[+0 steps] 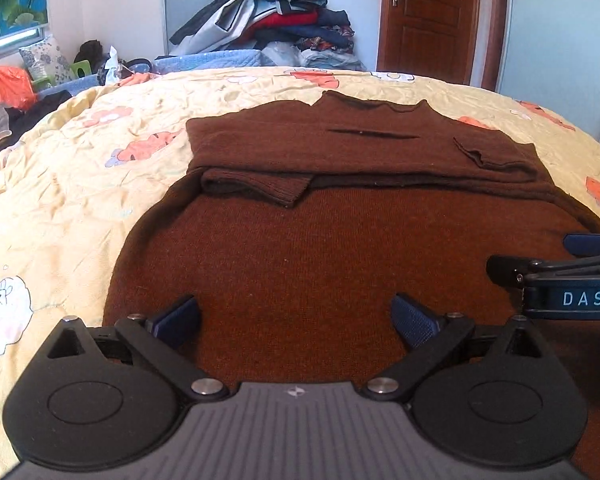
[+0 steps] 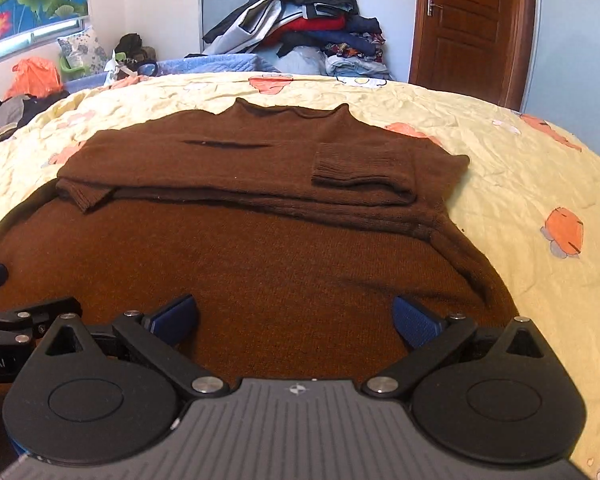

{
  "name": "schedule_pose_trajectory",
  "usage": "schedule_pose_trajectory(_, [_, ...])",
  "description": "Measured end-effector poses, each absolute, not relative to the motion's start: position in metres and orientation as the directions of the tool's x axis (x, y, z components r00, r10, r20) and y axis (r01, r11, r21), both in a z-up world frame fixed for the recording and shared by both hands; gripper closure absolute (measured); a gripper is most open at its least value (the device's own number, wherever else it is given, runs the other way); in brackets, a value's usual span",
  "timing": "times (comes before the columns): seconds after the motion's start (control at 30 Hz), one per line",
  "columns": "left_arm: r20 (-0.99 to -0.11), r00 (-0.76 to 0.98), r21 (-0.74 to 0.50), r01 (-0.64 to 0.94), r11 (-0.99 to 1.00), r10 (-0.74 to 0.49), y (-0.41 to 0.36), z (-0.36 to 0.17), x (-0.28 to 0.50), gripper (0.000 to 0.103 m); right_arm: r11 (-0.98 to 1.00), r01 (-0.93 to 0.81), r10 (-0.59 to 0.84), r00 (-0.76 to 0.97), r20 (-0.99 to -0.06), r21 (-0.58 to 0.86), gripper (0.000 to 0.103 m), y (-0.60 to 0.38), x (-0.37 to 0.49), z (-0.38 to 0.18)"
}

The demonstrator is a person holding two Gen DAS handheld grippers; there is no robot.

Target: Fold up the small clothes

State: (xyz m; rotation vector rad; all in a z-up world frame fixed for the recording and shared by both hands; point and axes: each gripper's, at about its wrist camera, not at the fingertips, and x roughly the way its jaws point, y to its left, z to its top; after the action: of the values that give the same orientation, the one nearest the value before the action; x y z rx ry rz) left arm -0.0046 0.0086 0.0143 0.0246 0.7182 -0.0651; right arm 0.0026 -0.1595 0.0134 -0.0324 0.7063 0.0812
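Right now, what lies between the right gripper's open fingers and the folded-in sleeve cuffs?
Only the brown sweater's own bare body fabric lies between the right gripper and the cuffs, shown in the right wrist view.

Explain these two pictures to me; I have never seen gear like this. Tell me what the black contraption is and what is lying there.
No robot here: a person holds a two-finger clamp tool in each hand, each carrying a wide-angle camera looking along its fingers. One picture comes from the left gripper, the other from the right gripper. The black discs and blue-padded fingers at the bottom are the tool itself. Both stand open and hold nothing. They hover side by side above the near part of a brown sweater spread on a bed, its sleeves already folded across the chest. Clothes are piled behind.
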Motion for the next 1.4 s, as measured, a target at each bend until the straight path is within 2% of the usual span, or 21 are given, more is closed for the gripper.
schedule_pose_trajectory(0.33, [-0.657,0.752,0.0,0.072,0.997,-0.054,0.009,0.017,-0.01,0.0,0.996,-0.089,0.087,0.763,-0.641,0.03,0.0,-0.171,-0.045,0.016])
schedule_pose_trajectory(1.4, [-0.657,0.752,0.006,0.058,0.998,-0.04,0.009,0.018,-0.016,0.0,0.996,-0.092,0.082,0.762,-0.642,0.018,0.0,-0.171,-0.045,0.017])
